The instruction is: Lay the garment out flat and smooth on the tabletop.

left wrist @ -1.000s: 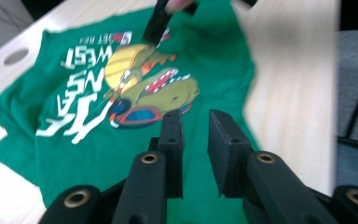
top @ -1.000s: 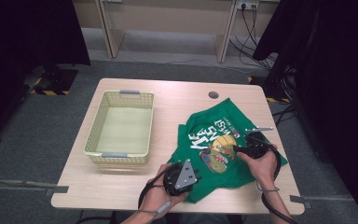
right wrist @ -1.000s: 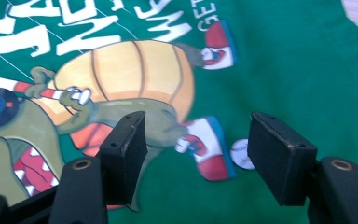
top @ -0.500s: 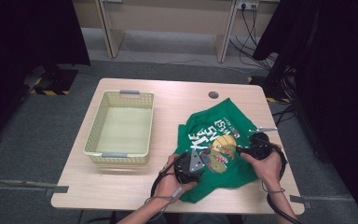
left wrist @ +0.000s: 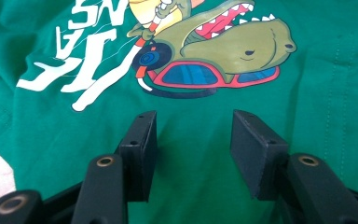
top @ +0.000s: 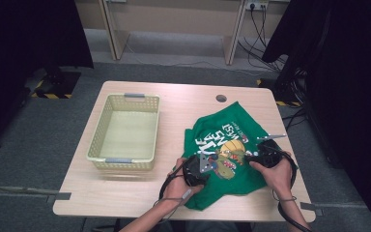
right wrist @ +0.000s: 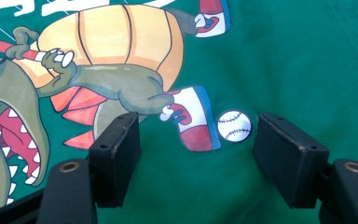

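High view: the green T-shirt (top: 222, 145) lies rumpled on the right half of my table (top: 174, 96), print side up, its near hem reaching toward the table's front edge. My left tool (top: 199, 164) hovers over the shirt's left part; its jaws have just been closing a little after opening, and in the left gripper view they stand apart over bare green cloth just below the dinosaur print (left wrist: 223, 46), gripping nothing. My right tool (top: 263, 153) sits over the shirt's right part, jaws wide, straddling the printed baseball (right wrist: 234, 125) without pinching the fabric. Well to the left stands the yellow basket (top: 125, 159), apart from the shirt.
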`<action>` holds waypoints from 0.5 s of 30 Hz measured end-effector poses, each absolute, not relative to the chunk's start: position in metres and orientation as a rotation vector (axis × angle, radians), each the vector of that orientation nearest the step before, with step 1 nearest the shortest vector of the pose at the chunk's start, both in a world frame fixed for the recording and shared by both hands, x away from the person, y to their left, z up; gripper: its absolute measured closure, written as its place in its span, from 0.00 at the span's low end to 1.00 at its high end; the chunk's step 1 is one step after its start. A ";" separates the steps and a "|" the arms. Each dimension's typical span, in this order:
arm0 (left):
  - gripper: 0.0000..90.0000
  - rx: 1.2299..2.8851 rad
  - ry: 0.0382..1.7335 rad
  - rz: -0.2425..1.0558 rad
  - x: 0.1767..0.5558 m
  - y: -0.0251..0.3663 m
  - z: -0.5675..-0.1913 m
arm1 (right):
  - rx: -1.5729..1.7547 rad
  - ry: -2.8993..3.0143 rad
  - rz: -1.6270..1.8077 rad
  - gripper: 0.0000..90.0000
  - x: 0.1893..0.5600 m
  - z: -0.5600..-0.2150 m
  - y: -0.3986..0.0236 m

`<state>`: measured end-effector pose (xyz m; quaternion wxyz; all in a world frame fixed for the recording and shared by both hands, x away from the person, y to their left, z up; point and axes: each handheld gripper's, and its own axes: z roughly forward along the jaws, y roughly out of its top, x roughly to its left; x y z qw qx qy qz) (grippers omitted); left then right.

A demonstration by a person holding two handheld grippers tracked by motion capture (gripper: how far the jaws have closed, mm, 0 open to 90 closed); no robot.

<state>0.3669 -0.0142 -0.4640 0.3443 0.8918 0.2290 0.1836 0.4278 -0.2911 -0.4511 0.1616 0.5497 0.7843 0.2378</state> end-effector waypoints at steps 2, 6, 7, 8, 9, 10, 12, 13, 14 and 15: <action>0.57 2.325 0.595 0.479 0.368 -0.014 -0.464 | 1.560 2.242 0.673 0.35 0.427 -0.451 -0.291; 0.58 2.333 0.596 0.478 0.370 -0.015 -0.463 | 1.554 2.244 0.674 0.35 0.425 -0.452 -0.291; 0.58 2.336 0.596 0.478 0.371 -0.015 -0.463 | 1.552 2.244 0.675 0.35 0.425 -0.452 -0.291; 0.58 2.336 0.599 0.477 0.372 -0.015 -0.463 | 1.552 2.245 0.673 0.35 0.425 -0.452 -0.291; 0.58 2.334 0.601 0.480 0.373 -0.015 -0.463 | 1.550 2.248 0.671 0.35 0.424 -0.452 -0.291; 0.58 2.335 0.601 0.482 0.373 -0.014 -0.463 | 1.547 2.252 0.668 0.35 0.424 -0.451 -0.291; 0.59 2.336 0.607 0.482 0.375 -0.014 -0.463 | 1.548 2.252 0.669 0.35 0.423 -0.451 -0.291; 0.59 2.338 0.609 0.482 0.376 -0.013 -0.463 | 1.546 2.253 0.671 0.35 0.422 -0.451 -0.292; 0.59 2.341 0.609 0.484 0.377 -0.013 -0.462 | 1.545 2.253 0.672 0.35 0.421 -0.452 -0.292; 0.59 2.339 0.614 0.483 0.378 -0.013 -0.462 | 1.542 2.255 0.673 0.35 0.420 -0.452 -0.292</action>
